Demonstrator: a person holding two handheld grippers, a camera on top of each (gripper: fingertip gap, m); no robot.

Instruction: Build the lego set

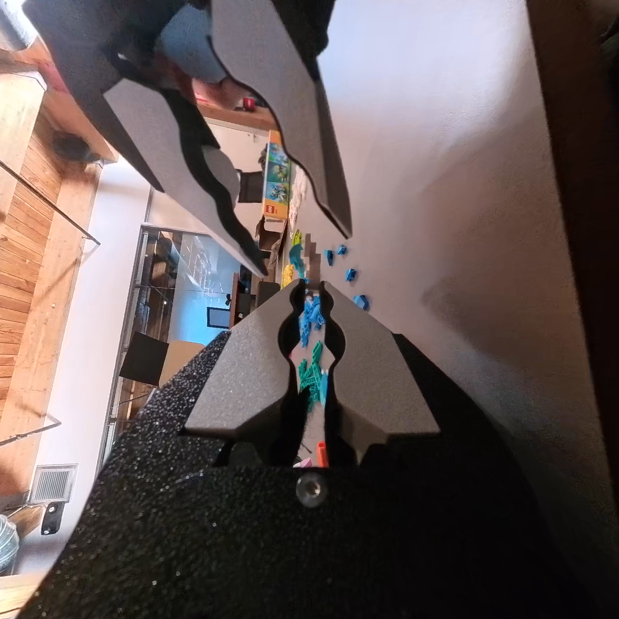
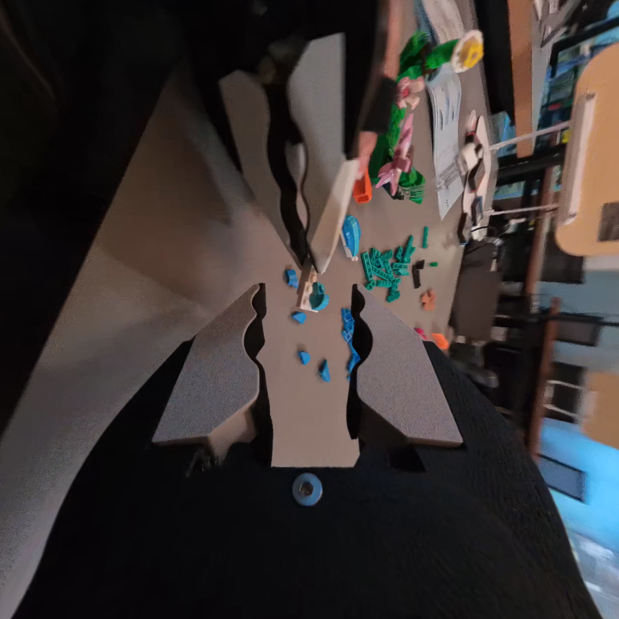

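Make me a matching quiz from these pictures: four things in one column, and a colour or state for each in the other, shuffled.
Column one:
1. left gripper
2. right gripper
3. pile of thin bricks
4. Lego box

Column two:
A. yellow
B. open
C. teal green
D. shut on the white plate

Pairs: 1-D, 2-B, 3-C, 4-A

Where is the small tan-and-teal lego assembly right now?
In the right wrist view the tan-and-teal assembly is pinched at the left gripper tips, just above the table, between scattered blue pieces and the green pile.
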